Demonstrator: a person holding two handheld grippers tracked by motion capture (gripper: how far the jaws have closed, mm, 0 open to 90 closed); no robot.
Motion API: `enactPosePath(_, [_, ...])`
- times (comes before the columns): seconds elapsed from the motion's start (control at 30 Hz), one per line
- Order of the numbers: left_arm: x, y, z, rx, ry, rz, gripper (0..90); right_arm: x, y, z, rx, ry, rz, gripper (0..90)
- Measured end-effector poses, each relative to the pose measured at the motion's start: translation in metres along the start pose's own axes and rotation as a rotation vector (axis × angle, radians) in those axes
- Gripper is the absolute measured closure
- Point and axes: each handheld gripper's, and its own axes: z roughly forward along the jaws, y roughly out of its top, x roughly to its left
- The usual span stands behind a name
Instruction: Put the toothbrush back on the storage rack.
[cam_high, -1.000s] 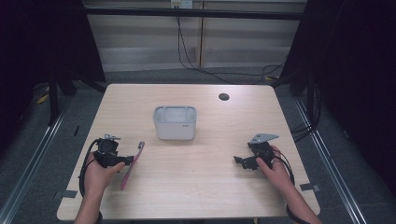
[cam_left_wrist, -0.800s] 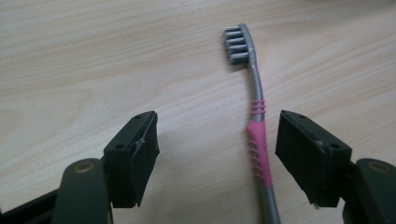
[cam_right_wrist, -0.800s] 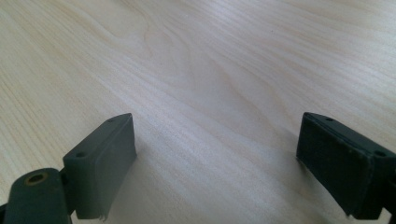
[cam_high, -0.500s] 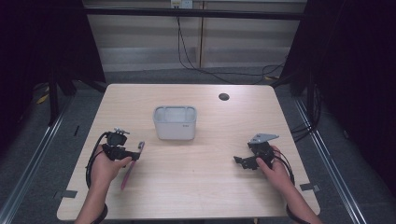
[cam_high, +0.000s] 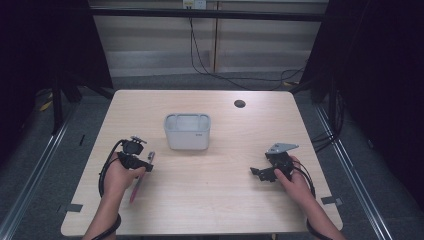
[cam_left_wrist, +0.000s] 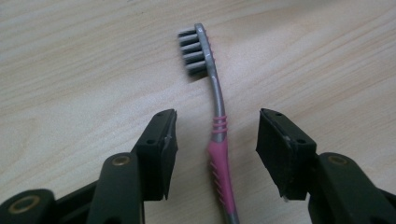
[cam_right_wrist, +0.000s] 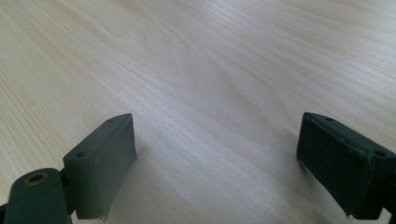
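Left claw (cam_left_wrist: 217, 140) set wide, jaws straddling the neck of a pink-and-grey plastic toothbrush (cam_left_wrist: 215, 121) that lies flat on the pale wooden worktop (cam_high: 220, 195), near left of a grey rectangular plastic bin (cam_high: 187, 131); no contact yet. Right claw (cam_right_wrist: 215, 158) also wide, empty, low over bare wood at the near right. Judged step: the grasp; next calls for closing squarely on the handle, then lifting, probably toward the bin.

Pink-and-grey toothbrush (cam_left_wrist: 219, 154), pale woodgrain table (cam_left_wrist: 84, 70)
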Motion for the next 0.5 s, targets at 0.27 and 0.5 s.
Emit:
enactPosePath(0.27, [-0.001, 0.0049, 0.0054, 0.022, 0.003, -0.005, 57.2, 0.0, 0.0, 0.0, 0.0, 0.0, 0.0, 11.3])
enactPosePath(0.5, [-0.0028, 0.0057, 0.0082, 0.041, 0.009, -0.018, 63.6, 0.0, 0.0, 0.0, 0.001, 0.001, 0.0, 11.2])
